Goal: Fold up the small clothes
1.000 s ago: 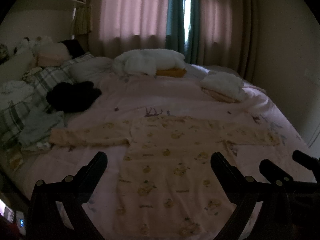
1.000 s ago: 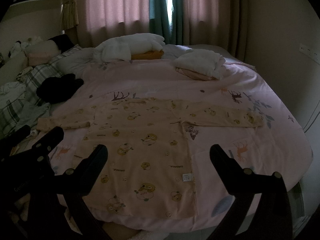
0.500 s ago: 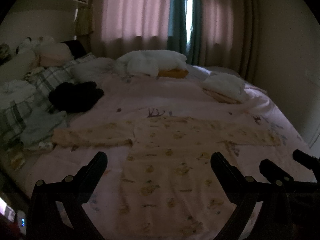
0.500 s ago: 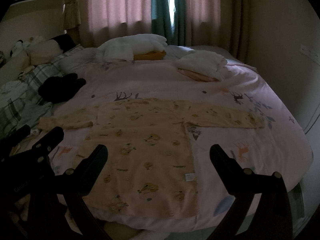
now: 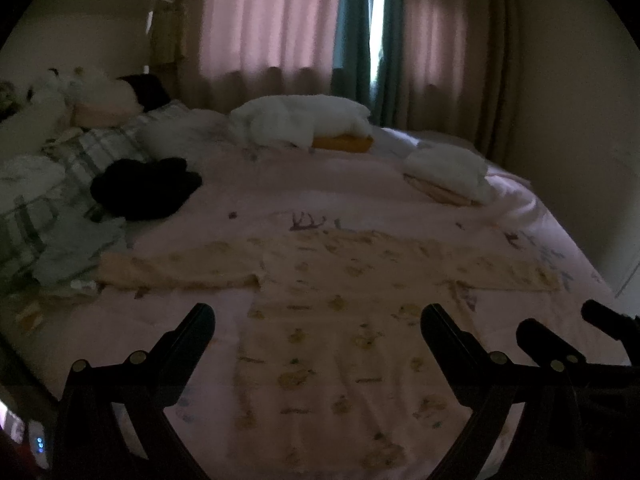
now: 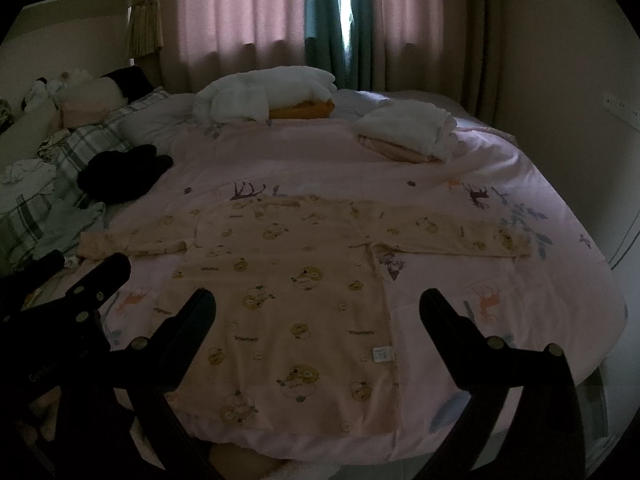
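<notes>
A small cream long-sleeved top printed with yellow chicks lies flat on the pink bedspread, sleeves spread left and right. The left wrist view shows the same top, blurred. My left gripper hovers open above its lower body, holding nothing. My right gripper is also open and empty, above the top's lower half. The left gripper also appears at the left edge of the right wrist view. The right gripper's fingers show at the right edge of the left wrist view.
Folded white stack sits at the far right of the bed. A white bundle over an orange item lies near the curtains. A black garment, a grey cloth and plaid pillows crowd the left side.
Both grippers have drifted slightly with the view shifting a little; the top lies unmoved and both stay open.
</notes>
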The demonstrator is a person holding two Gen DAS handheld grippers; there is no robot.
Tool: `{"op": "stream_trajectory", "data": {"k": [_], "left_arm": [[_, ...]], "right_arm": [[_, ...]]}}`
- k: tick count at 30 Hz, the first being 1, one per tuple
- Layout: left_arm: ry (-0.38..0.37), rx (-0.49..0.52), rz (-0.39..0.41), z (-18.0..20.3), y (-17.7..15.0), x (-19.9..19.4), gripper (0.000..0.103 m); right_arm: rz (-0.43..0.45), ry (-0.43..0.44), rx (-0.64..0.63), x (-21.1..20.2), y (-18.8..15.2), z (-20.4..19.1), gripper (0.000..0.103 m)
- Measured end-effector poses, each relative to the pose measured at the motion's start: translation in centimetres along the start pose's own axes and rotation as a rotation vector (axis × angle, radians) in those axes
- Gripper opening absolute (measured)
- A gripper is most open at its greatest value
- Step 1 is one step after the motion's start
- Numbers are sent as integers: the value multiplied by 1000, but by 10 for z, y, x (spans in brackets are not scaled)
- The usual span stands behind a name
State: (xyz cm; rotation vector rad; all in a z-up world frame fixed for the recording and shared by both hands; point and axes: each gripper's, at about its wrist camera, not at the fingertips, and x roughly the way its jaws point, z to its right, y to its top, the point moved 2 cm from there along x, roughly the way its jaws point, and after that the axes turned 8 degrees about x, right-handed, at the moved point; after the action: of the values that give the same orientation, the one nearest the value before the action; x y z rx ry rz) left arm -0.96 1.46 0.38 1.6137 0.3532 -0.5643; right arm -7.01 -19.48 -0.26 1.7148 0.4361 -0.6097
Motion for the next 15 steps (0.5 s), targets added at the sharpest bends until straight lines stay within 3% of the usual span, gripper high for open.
{"op": "stream_trajectory", "data": {"k": [7, 13, 15], "left_arm": [[-18, -13, -30, -20, 7, 56, 102], [-48, -48, -144, -53, 5, 160, 94], [-52, -48, -191, -59, 0, 192, 92]], "right_arm": [[-22, -45, 1, 24, 2, 14, 102], [-67, -215, 32, 71, 12, 81, 102], [-91, -314, 45, 89, 18, 112, 102]]}}
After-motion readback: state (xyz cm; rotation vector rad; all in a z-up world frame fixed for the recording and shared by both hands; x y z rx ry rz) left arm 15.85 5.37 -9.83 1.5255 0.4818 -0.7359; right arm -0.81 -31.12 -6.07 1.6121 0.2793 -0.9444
